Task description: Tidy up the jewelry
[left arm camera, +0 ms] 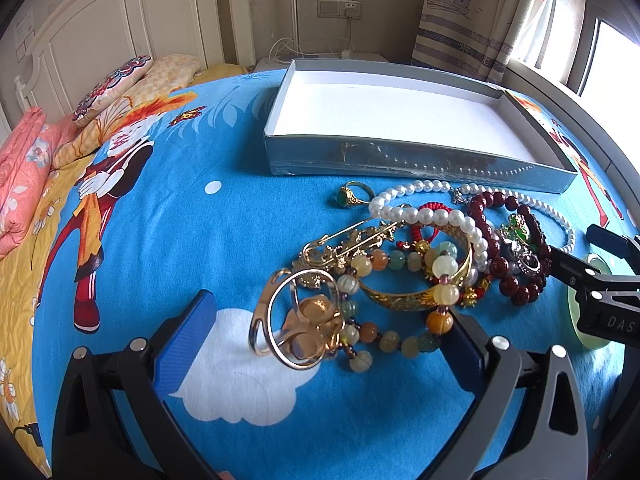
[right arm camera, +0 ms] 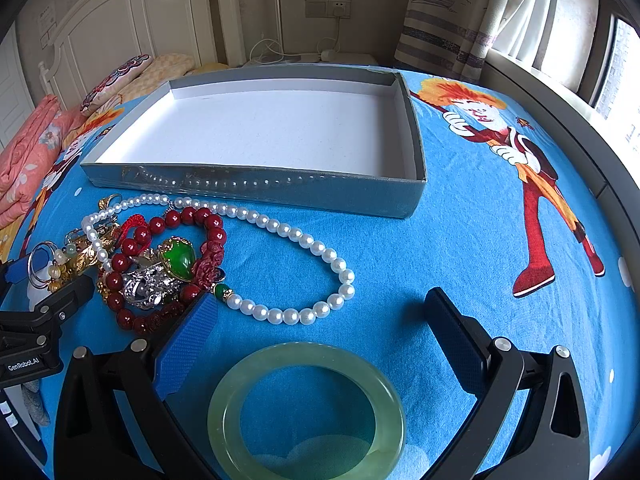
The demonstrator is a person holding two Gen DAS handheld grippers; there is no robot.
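My left gripper was spread wide around a gold ring at the near edge of the jewelry pile on the bed. My right gripper also gaped, the jade bangle lying flat between its fingers. The empty grey box sat just behind the pearl necklace.

Pale green bangle, blue cartoon-print bedsheet

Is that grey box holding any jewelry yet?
Empty. The grey box shows only its bare white floor; the jewelry pile lies outside on the bedsheet.
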